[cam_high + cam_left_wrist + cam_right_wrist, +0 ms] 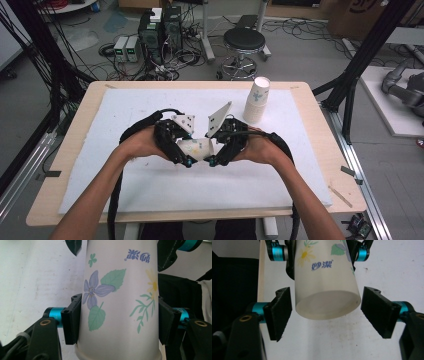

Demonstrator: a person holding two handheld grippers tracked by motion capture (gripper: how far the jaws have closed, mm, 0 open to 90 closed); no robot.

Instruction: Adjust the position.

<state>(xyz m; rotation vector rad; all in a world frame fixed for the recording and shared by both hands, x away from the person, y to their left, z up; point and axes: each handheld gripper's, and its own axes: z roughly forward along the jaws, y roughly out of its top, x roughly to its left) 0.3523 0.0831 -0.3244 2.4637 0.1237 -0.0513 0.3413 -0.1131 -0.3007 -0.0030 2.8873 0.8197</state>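
Setting: wooden table (75,125) covered by a white mat (150,185), standing in a workshop with a stool (244,42) and computer boxes (159,31) on the floor beyond.
Near edge: person's forearms are coming in over the near rim of the table, leaving bare mat between them.
Left gripper (175,145): jaws are closing on a flowered paper cup (196,148), both pads pressing its sides near the rim end, as the left gripper view shows the cup (117,300).
Right gripper (226,145): jaws are standing spread either side of the cup's base, gaps showing on both sides, holding nothing; the right gripper view shows the cup (324,287).
Cup position: lying sideways in the air between the two grippers, above the middle of the mat.
Risk, crushing: thin paper wall is likely buckling if the left pads squeeze harder.
Risk, slipping: tapered base is likely sliding out if the right jaws close off-centre.
Risk, collision: grippers are sitting nearly nose to nose, so a push inward could knock them together.
Open room: wide bare mat is lying left and near.
Far right: stack of cups (257,100) is standing upright, near the right gripper, a hazard for any swing that way.
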